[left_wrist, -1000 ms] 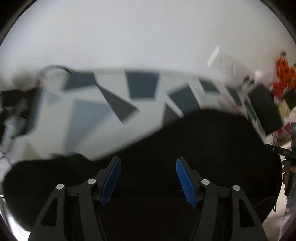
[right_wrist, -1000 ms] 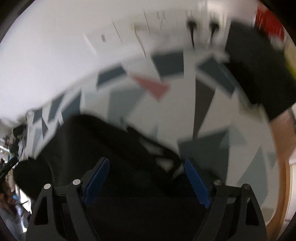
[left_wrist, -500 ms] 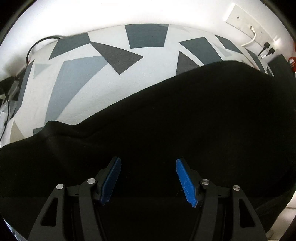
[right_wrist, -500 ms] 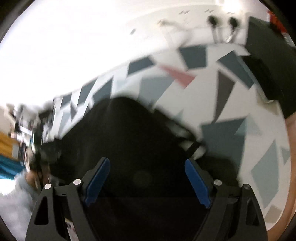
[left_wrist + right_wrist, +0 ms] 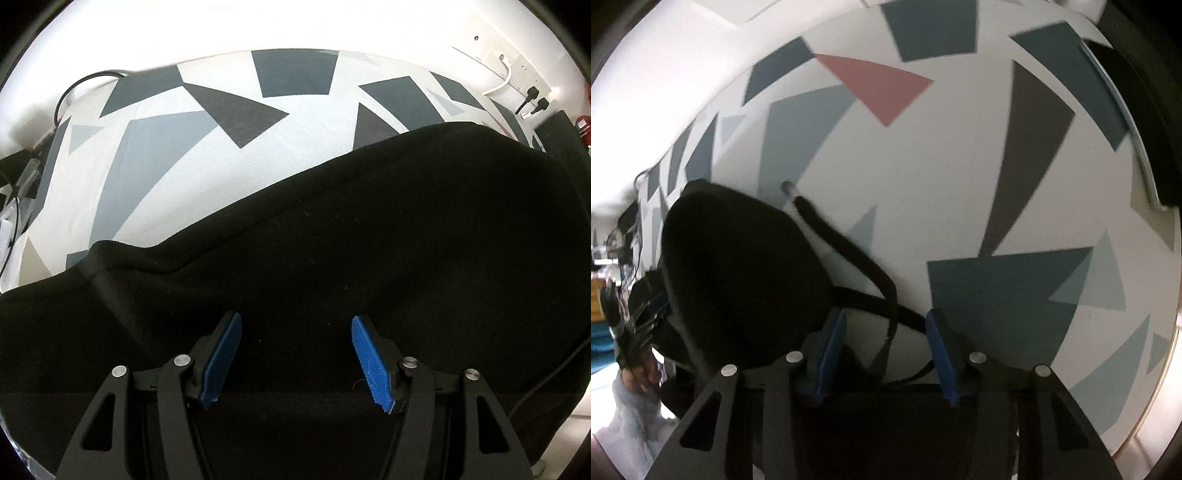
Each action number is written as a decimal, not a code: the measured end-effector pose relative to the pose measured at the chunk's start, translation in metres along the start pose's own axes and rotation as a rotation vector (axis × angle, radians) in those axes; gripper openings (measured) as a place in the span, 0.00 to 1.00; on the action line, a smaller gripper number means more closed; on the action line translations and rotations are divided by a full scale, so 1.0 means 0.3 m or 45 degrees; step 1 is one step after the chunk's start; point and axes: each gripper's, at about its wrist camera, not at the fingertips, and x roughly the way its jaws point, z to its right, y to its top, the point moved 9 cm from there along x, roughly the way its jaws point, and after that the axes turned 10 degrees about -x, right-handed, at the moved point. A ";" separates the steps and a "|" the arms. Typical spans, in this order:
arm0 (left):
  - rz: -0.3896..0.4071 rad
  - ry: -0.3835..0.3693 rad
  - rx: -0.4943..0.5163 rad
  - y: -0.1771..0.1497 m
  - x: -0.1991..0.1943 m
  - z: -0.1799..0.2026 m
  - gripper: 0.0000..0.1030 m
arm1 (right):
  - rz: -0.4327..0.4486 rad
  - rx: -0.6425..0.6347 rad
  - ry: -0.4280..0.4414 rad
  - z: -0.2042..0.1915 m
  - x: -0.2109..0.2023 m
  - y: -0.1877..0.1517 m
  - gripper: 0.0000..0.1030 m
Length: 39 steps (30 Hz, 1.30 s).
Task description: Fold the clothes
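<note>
A black garment [image 5: 369,258] lies spread on the table's patterned cloth [image 5: 166,166] and fills the lower half of the left wrist view. My left gripper [image 5: 295,321] hangs just above it, pointing steeply down, open, with nothing pinched between its blue pads. In the right wrist view a rounded black part of the garment [image 5: 738,266] sits at the left. Its black drawstring [image 5: 849,254], with a grey tip, runs over the cloth and down between the jaws. My right gripper [image 5: 884,325] is closing around that cord; the pads do not press on it.
Wall sockets with plugs [image 5: 532,99] and a dark box [image 5: 565,140] stand at the back right. A black cable [image 5: 74,85] loops at the back left. A person's hand [image 5: 628,332] and pale sleeve [image 5: 631,413] show at the far left. The table's rim [image 5: 1167,369] runs along the right.
The left gripper came down closer to the black garment, then held still. The right gripper swung sideways off the garment's body to its drawstring, and its jaws narrowed.
</note>
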 end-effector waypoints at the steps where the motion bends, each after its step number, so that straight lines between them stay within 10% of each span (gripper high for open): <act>1: 0.000 0.003 0.001 0.001 0.002 0.001 0.60 | -0.013 -0.010 0.005 -0.003 0.002 -0.006 0.48; 17: -0.002 0.016 0.061 0.006 0.026 0.031 0.69 | 0.045 -0.010 0.247 -0.076 -0.026 -0.008 0.59; 26: -0.003 0.040 0.104 0.008 0.042 0.054 0.73 | 0.005 -0.073 0.209 -0.177 0.091 -0.020 0.64; 32: -0.001 0.032 0.099 0.016 0.044 0.060 0.74 | 0.093 -0.151 -0.101 -0.222 0.087 0.030 0.33; 36: -0.009 0.024 0.086 0.034 0.046 0.068 0.74 | 0.340 -0.143 -0.299 -0.203 -0.100 0.081 0.26; 39: 0.010 0.019 0.095 0.062 0.053 0.096 0.73 | 0.575 -0.295 -0.658 -0.227 -0.322 0.117 0.23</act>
